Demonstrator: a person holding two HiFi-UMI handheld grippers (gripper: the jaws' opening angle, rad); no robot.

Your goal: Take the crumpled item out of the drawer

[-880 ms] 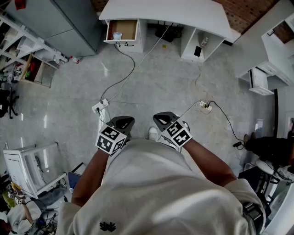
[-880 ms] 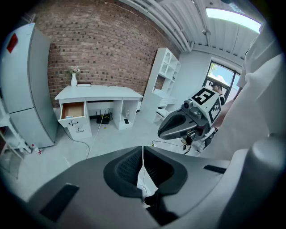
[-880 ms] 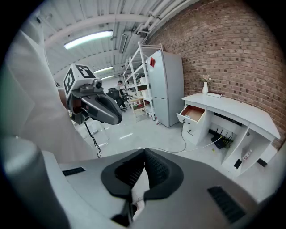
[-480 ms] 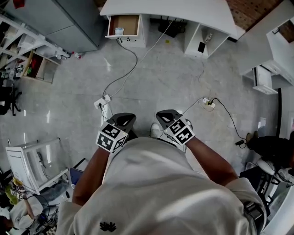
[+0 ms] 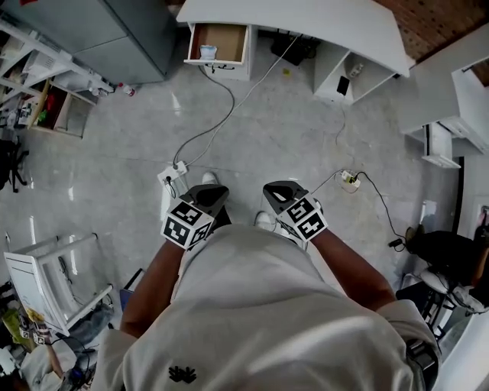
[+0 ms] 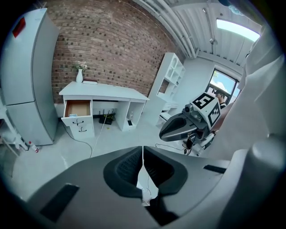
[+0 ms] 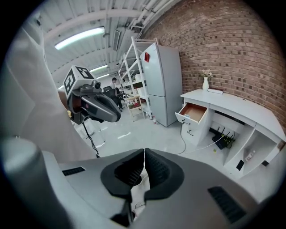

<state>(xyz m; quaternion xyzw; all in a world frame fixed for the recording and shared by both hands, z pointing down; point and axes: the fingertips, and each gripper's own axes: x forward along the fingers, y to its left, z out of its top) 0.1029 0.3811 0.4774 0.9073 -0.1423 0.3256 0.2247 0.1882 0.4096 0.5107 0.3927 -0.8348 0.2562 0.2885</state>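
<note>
The white desk's drawer [image 5: 218, 42] stands pulled open far ahead across the floor, and a small pale crumpled item [image 5: 207, 52] lies at its front left. The left gripper view shows the same drawer [image 6: 78, 108], and so does the right gripper view [image 7: 194, 112]. My left gripper [image 5: 206, 200] and right gripper [image 5: 281, 191] are held close to the person's body, side by side, well short of the desk. Both sets of jaws meet at the tips with nothing between them, left [image 6: 142, 147] and right [image 7: 144, 151].
A white desk [image 5: 306, 19] with open cubbies stands by a brick wall, with a grey fridge [image 5: 130, 38] to its left. Cables [image 5: 206, 130] trail over the floor to a power strip [image 5: 172, 174]. Shelves [image 5: 46, 107] line the left side and white units [image 5: 443, 130] the right.
The desk and drawer have slid lower in the head view as the person walks toward them. Both grippers keep their place in front of the body and stay shut.
</note>
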